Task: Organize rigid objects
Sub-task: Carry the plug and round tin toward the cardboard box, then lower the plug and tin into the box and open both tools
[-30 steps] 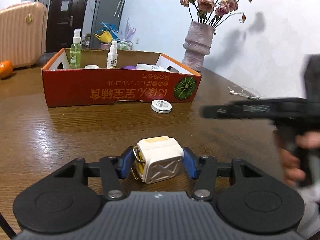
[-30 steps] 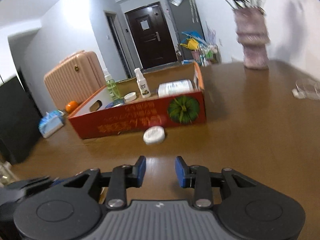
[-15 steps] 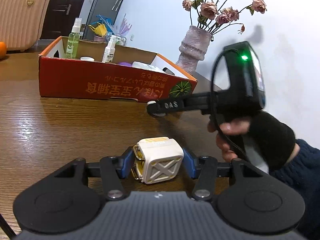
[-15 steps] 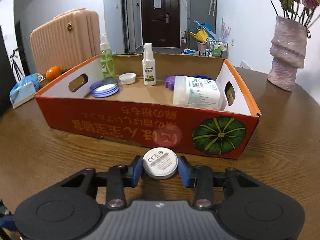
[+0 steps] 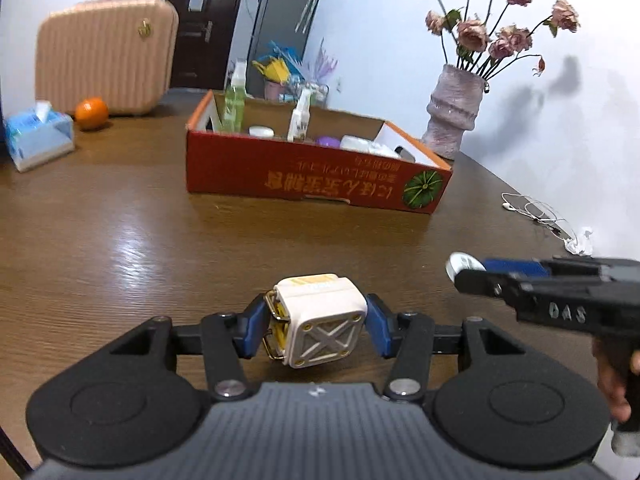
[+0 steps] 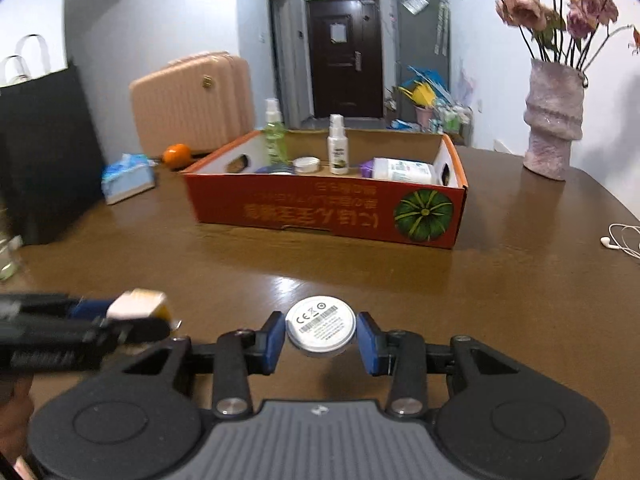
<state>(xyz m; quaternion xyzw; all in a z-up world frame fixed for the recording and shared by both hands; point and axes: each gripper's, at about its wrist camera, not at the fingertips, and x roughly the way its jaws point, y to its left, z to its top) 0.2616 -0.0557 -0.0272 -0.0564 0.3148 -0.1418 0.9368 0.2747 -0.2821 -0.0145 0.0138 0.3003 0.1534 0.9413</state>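
In the left wrist view my left gripper [image 5: 316, 320] is shut on a cream cube-shaped case [image 5: 320, 316] with a yellow side and a metal clasp, held above the brown table [image 5: 120, 248]. My right gripper [image 6: 320, 340] is shut on a white round disc [image 6: 320, 330] with a printed label, also off the table. The red cardboard box [image 6: 320, 212] stands open-topped ahead of both grippers, well apart from them. The right gripper [image 5: 472, 270] with the disc [image 5: 460, 264] shows at the right of the left wrist view. The left gripper [image 6: 136, 312] shows at the left of the right wrist view.
The box holds two spray bottles [image 6: 338, 144], a small jar [image 6: 306, 165] and a white bottle lying down [image 6: 400, 170]. A vase of dried flowers [image 6: 554, 120] and white earphones [image 5: 536, 212] are to the right. A tissue pack [image 5: 38, 140], an orange [image 5: 91, 113] and a pink suitcase [image 5: 104, 52] are to the left.
The right gripper reached the white disc by the box, closed on it and drew back with it. The left gripper, still holding the cube, rose and pulled back a little.
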